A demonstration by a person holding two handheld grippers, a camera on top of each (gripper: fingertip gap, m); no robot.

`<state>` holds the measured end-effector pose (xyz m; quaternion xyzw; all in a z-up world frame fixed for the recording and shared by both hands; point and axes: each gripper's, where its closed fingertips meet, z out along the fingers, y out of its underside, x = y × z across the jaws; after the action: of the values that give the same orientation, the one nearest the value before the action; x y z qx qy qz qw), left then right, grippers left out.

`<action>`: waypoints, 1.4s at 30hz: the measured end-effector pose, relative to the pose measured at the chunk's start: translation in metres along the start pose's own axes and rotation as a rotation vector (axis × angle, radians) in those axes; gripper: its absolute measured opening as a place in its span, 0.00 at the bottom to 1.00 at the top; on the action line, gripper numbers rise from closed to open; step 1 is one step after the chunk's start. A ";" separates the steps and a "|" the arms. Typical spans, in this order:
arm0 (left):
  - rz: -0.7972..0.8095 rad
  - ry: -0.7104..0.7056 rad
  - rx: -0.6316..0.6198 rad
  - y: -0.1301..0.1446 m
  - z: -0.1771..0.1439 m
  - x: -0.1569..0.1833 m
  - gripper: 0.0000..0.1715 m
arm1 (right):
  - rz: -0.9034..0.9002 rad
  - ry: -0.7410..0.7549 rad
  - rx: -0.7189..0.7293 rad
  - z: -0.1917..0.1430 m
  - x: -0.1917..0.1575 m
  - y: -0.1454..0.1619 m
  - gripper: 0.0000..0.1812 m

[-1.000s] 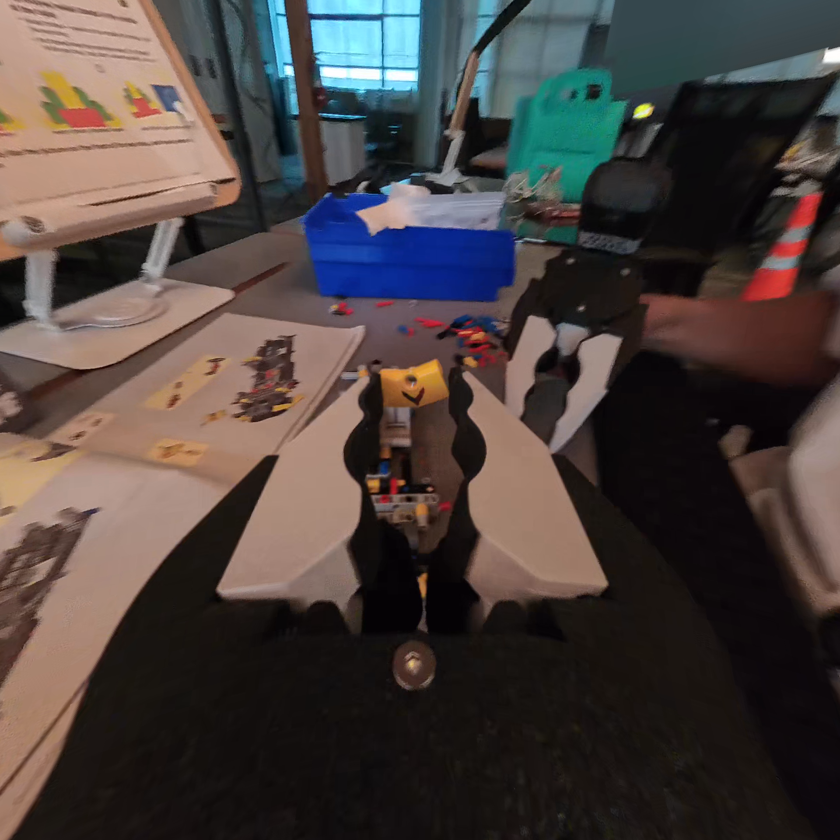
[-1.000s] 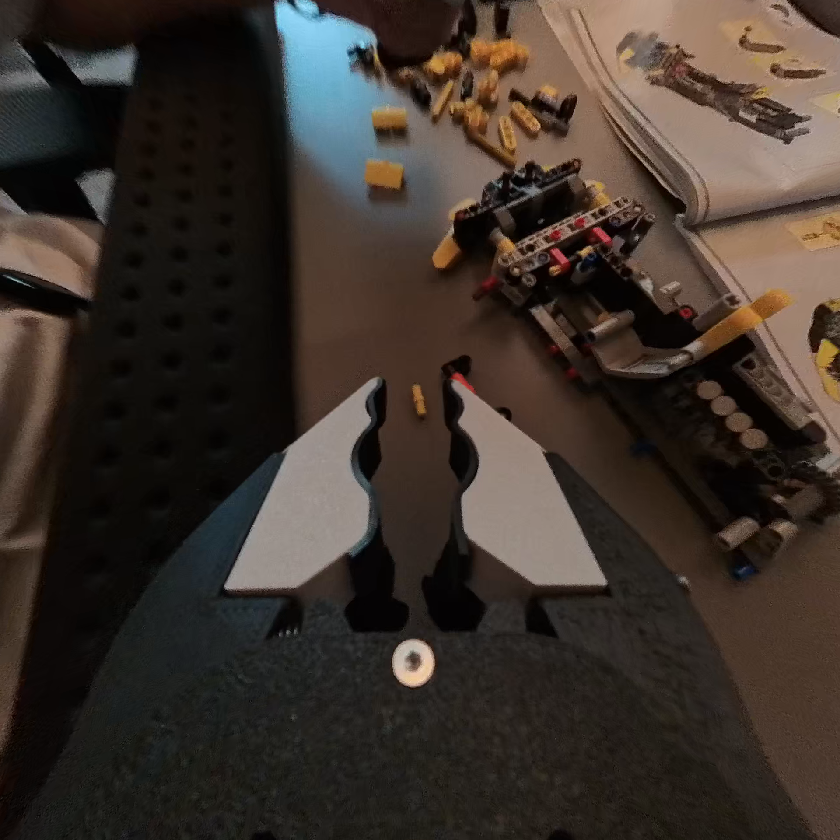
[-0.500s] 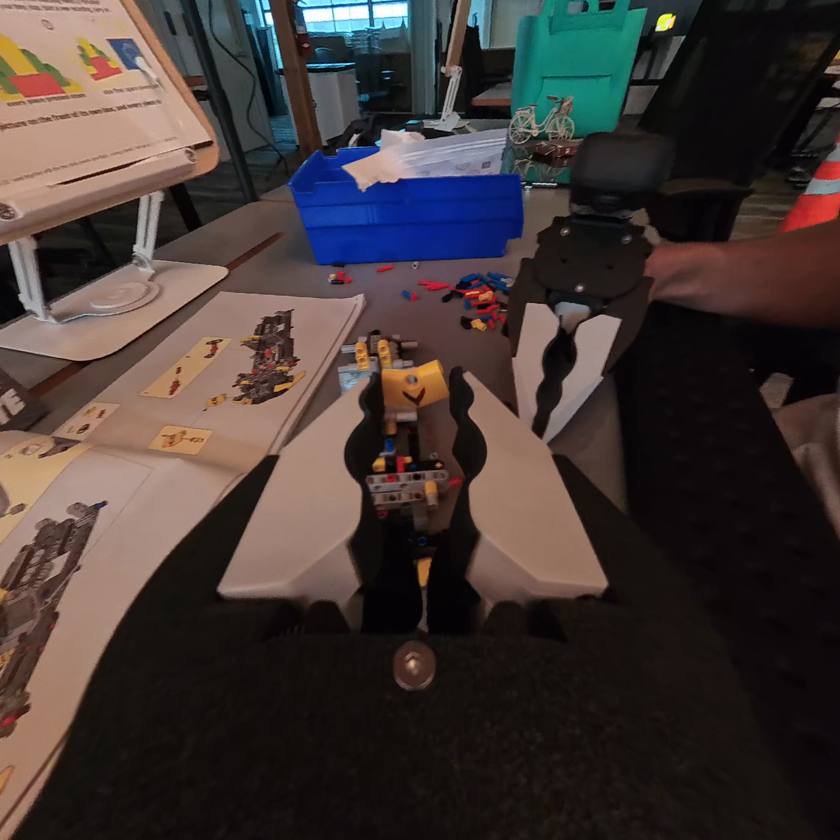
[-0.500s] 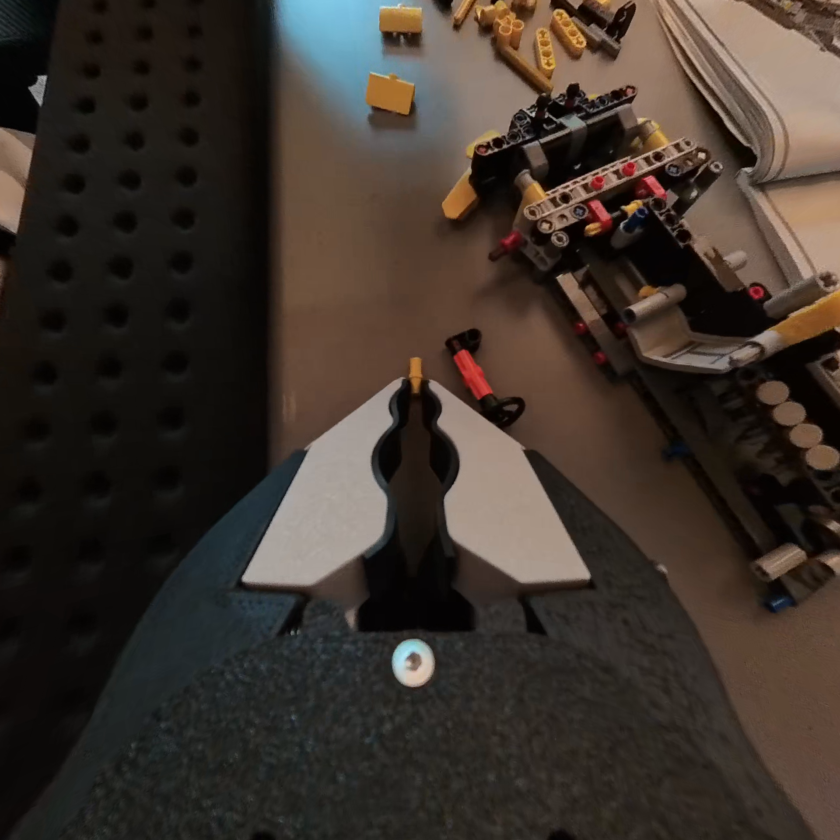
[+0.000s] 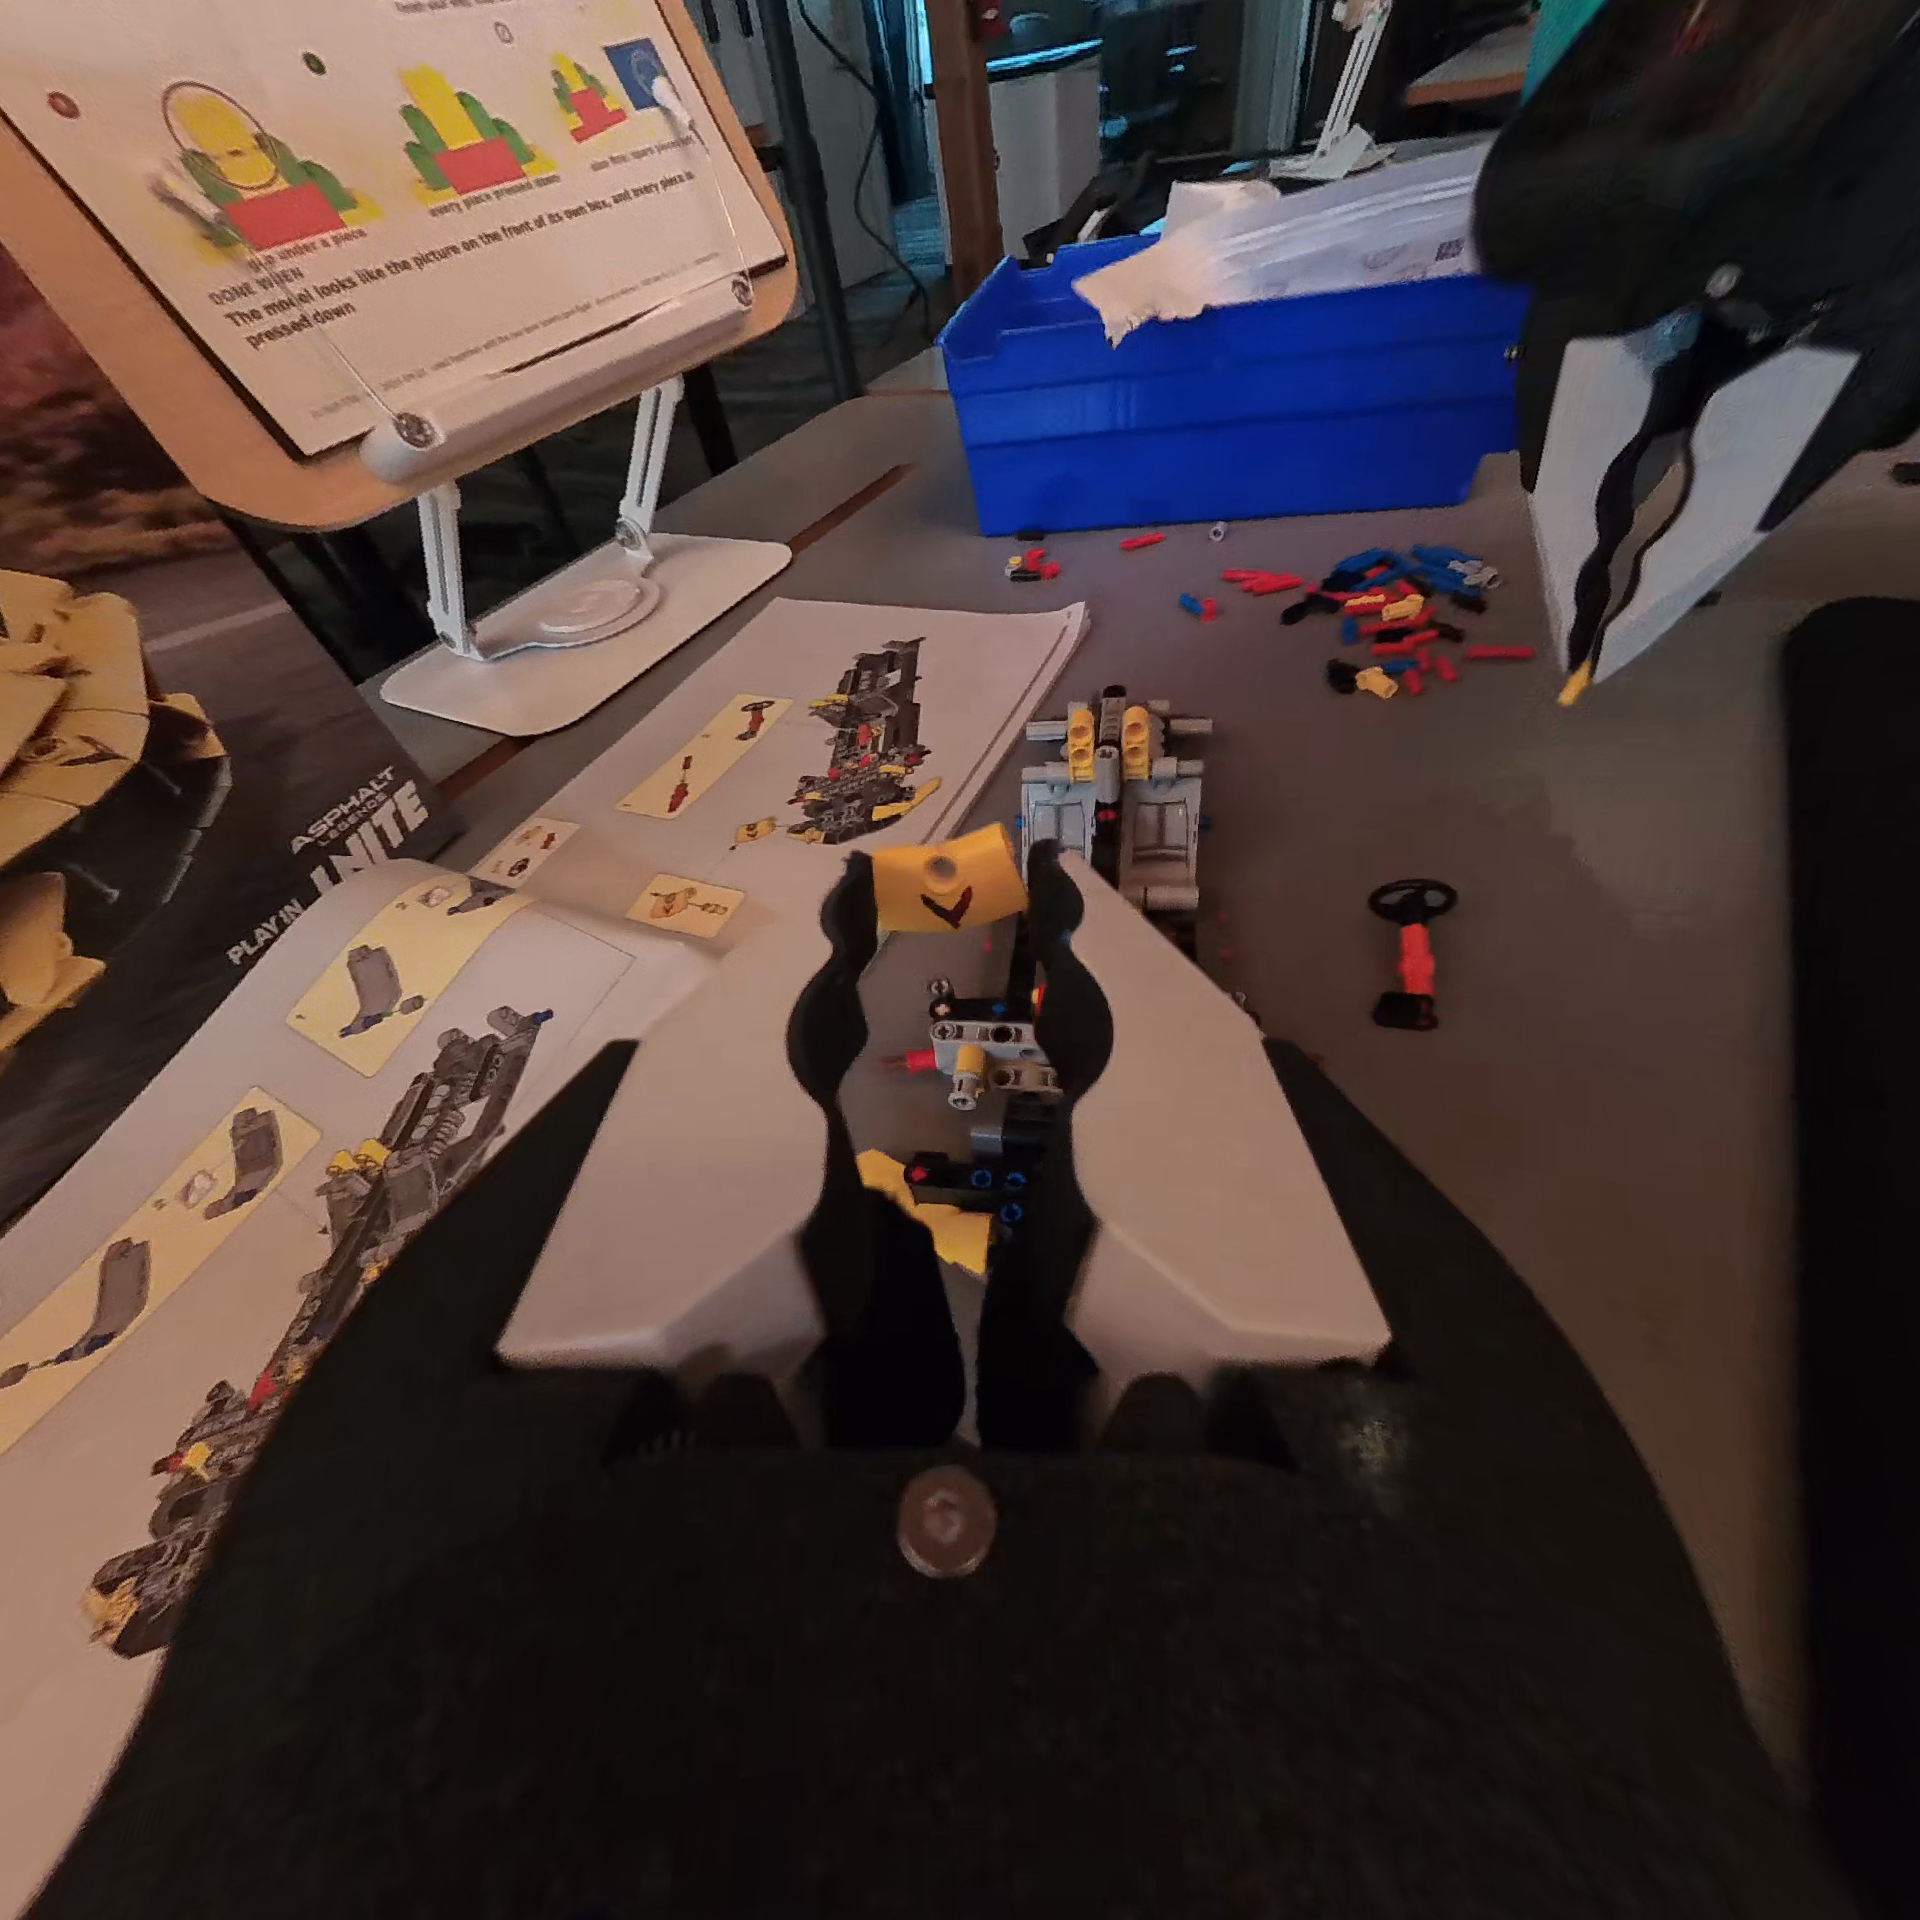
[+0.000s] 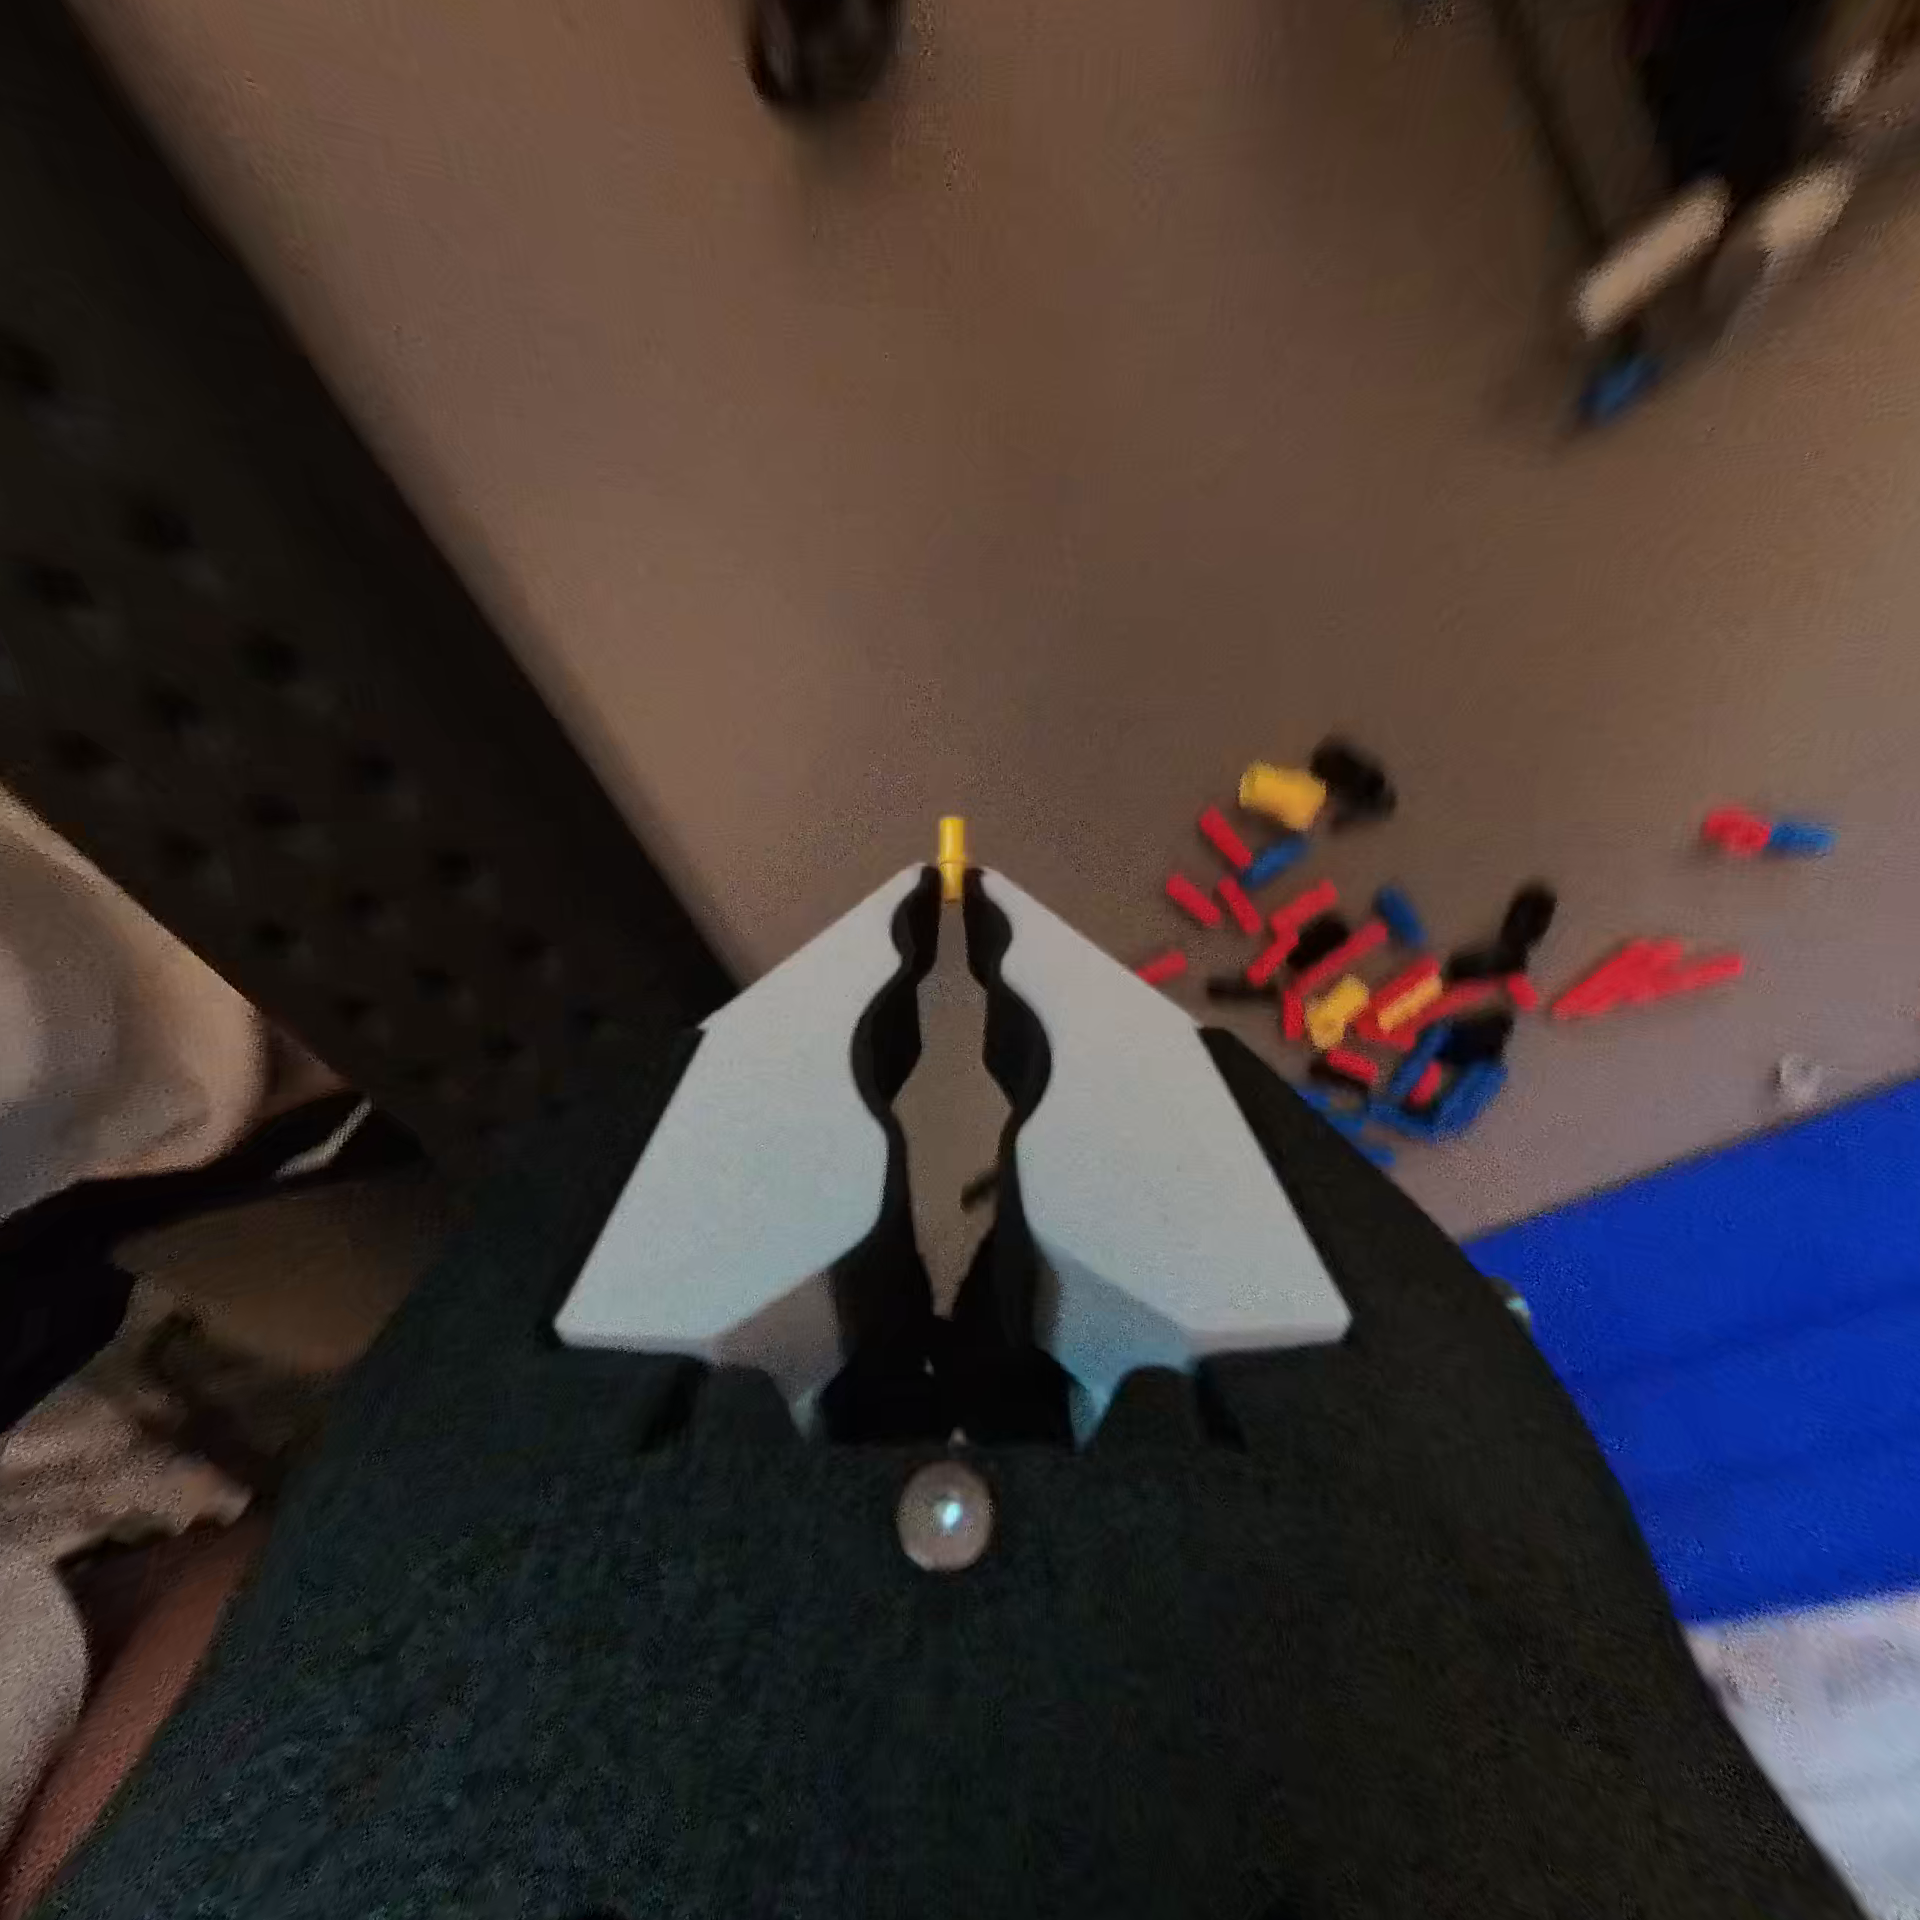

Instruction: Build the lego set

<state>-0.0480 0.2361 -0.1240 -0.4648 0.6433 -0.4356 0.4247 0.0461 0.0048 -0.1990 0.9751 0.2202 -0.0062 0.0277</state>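
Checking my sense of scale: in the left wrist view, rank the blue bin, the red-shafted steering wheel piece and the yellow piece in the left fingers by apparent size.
1. Blue bin, largest.
2. Yellow piece and steering wheel piece: look alike; the yellow one is nearer the camera, so unranked.

Print on three surfaces; wording not reproduced.
Left of the open white paper instruction booklet (image 5: 883, 665), white lettering is carried on a dark printed box front (image 5: 343, 831). Behind the booklet, black print is seen on a white sheet clipped to a wooden-edged stand (image 5: 416, 260). A black chevron is borne by a yellow angled brick (image 5: 945, 888) at its right edge.
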 end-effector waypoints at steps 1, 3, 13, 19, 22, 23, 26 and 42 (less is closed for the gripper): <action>-0.001 0.001 0.008 -0.002 -0.001 0.000 0.15 | 0.022 0.007 -0.079 0.001 0.001 0.010 0.02; 0.005 -0.009 0.012 -0.003 -0.002 -0.001 0.15 | 0.052 -0.002 -0.221 0.003 -0.001 0.028 0.02; 0.077 -0.062 0.023 -0.010 -0.007 -0.005 0.15 | 0.145 0.006 -0.470 0.017 0.003 0.055 0.02; 0.106 -0.061 0.015 -0.010 -0.006 -0.002 0.15 | 0.161 0.020 -0.492 0.013 0.004 0.065 0.02; 0.121 -0.063 0.013 -0.010 -0.006 0.000 0.15 | 0.167 0.027 -0.567 0.012 0.004 0.081 0.02; 0.125 -0.065 0.013 -0.010 -0.006 -0.001 0.15 | 0.177 0.023 -0.594 0.012 0.004 0.087 0.02; 0.129 -0.069 0.015 -0.011 -0.007 -0.001 0.15 | 0.195 0.010 -0.636 0.016 0.007 0.099 0.02; 0.158 -0.071 0.009 -0.011 -0.007 0.001 0.15 | 0.177 -0.018 -0.640 0.019 0.008 0.103 0.03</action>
<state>-0.0523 0.2345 -0.1118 -0.4256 0.6608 -0.3867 0.4823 0.0972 -0.0853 -0.2128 0.9322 0.1250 0.0569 0.3348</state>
